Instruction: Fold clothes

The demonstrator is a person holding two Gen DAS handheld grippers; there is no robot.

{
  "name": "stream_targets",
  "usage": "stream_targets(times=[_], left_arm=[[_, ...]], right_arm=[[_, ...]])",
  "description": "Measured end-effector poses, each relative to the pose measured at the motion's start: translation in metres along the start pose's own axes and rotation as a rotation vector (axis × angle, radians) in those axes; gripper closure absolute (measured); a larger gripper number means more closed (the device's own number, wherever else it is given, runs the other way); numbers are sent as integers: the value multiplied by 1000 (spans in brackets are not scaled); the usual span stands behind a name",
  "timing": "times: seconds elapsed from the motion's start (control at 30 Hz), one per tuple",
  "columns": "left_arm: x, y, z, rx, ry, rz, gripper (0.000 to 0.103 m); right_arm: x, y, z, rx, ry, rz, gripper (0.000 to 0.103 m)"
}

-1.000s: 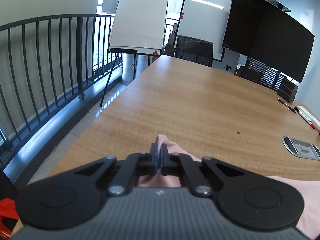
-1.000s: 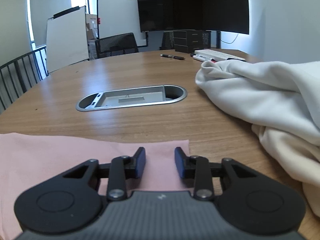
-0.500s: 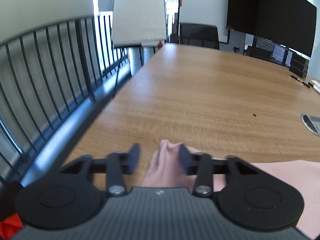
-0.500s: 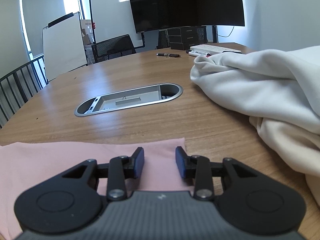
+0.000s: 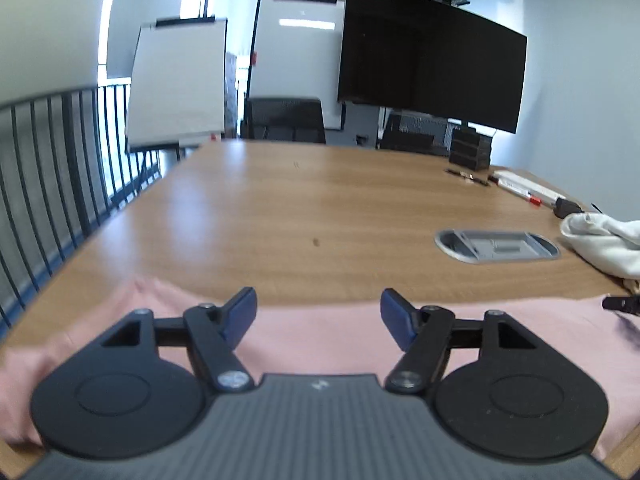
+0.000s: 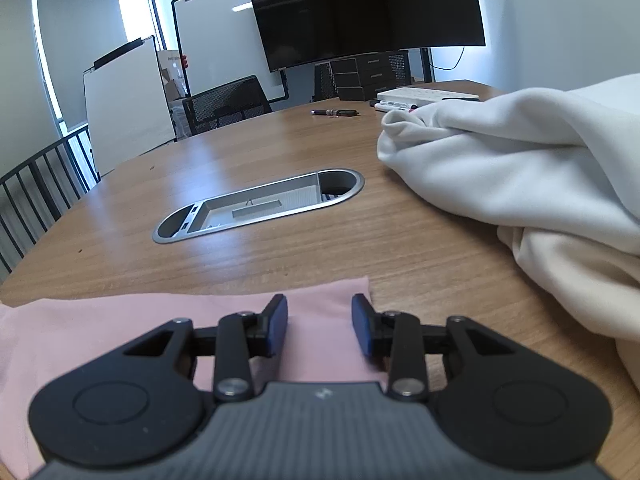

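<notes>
Since the earlier frame my left gripper (image 5: 318, 312) has let go of the pink garment (image 5: 320, 336) and its jaws have just been opening; they now stand wide apart, nothing between them, cloth lying flat beneath. That garment is spread along the table's (image 5: 280, 208) near edge, I judge to give a smooth base for folding. My right gripper (image 6: 319, 322) hovers over its far right corner, jaws partly apart, gripping nothing. White clothes (image 6: 520, 168) wait near the right edge.
</notes>
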State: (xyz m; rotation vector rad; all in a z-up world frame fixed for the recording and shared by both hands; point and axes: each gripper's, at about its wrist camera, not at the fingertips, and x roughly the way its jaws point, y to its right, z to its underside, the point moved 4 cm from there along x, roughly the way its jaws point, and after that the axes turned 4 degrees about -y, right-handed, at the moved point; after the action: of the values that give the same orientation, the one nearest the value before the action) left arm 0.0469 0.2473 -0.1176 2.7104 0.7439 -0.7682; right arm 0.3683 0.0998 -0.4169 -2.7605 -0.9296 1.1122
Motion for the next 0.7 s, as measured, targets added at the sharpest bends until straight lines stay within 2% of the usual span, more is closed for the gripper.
stream_targets(times=[0.1,0.2,0.3,0.4,0.47,0.6,0.7], left_arm=[[14,2,15,7,-70,25,37],[9,12,16,66,-41,14,36],[7,15,19,83,-42,24,35],[11,16,23,89,-80,-5,35],[11,13,25,74,-93,-5,35],[10,4,27,33,-119,-1,35],[11,2,27,17,-126,9,34]], right_arm=[[-12,-1,1,20,47,7,60],[-39,-21,5,35,118,-27,60],[-63,-55,8,46,149,-120,60],[-68,-95,13,40,99,-239,60],[-63,-122,18,17,55,-288,60],[-48,-165,32,-59,10,-285,60],[-35,-176,40,-74,-21,-253,60]])
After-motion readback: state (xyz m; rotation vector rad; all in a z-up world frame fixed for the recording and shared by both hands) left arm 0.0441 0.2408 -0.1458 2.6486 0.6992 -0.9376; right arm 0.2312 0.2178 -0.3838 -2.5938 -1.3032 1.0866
